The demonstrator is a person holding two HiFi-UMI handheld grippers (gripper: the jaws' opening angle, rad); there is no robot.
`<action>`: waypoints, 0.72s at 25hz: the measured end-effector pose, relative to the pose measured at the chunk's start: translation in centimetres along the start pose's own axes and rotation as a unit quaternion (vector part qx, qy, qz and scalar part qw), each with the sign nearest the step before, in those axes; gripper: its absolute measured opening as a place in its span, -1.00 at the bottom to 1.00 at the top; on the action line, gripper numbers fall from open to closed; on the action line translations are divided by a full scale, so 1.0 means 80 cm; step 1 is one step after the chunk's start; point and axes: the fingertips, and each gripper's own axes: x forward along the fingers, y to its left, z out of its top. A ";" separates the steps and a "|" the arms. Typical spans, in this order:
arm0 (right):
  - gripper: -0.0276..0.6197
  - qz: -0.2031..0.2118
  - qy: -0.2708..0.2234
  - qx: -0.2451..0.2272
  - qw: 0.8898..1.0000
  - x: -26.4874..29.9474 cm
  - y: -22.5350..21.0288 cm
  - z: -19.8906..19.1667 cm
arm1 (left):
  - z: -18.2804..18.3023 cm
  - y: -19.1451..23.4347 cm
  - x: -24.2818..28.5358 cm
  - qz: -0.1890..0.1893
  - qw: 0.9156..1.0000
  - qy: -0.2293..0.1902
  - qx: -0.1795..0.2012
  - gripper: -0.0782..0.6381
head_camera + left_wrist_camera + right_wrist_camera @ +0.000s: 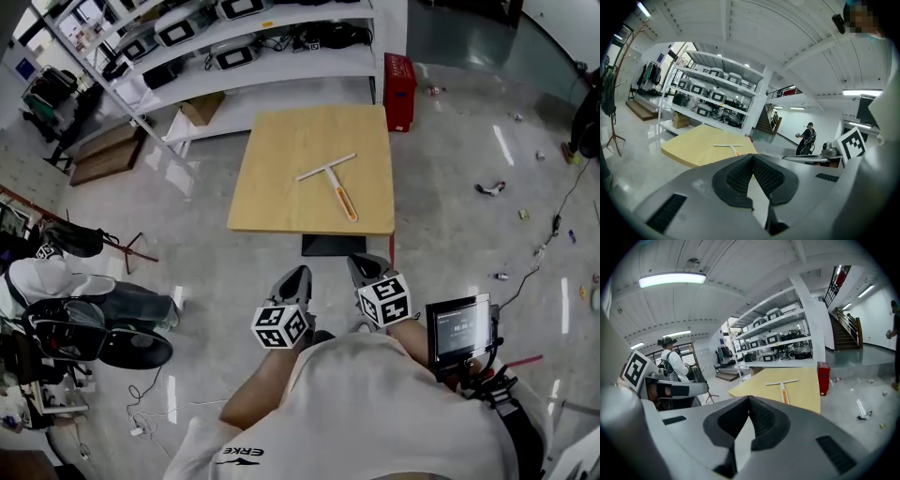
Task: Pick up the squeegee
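The squeegee [334,184] lies flat on the light wooden table [277,159], right of its middle. Its pale blade runs slantwise at the far end and its handle, orange toward the tip, points back toward the person. Nothing touches it, and nothing else lies on the table.

Both grippers are held close to the person's body, well short of the table's near edge. The left gripper [300,274] has its jaws closed, ribbed pads meeting at the tips with nothing between them. The right gripper [362,263], just beside it, also has its jaws together and empty.

A dark flat thing [333,246], perhaps a mat, lies on the floor by the table's near edge. A red box [399,80] stands at the far right corner. Behind the table is a white shelf rack [281,61] loaded with equipment. A small screen [459,328] sits by the person's right side.
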 end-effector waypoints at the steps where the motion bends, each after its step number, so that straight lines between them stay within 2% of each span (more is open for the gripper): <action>1: -0.91 -0.002 0.002 0.003 1.000 0.002 -0.005 0.000 | 0.000 -0.001 0.005 -0.001 1.000 0.004 0.000 -0.77; 9: -0.91 -0.021 0.013 0.019 1.000 0.039 -0.040 0.004 | 0.009 0.017 0.056 -0.011 1.000 0.025 0.002 -0.77; 18: -0.91 -0.065 0.043 0.016 0.997 0.102 -0.092 0.005 | 0.021 0.057 0.127 -0.040 0.998 0.044 -0.004 -0.77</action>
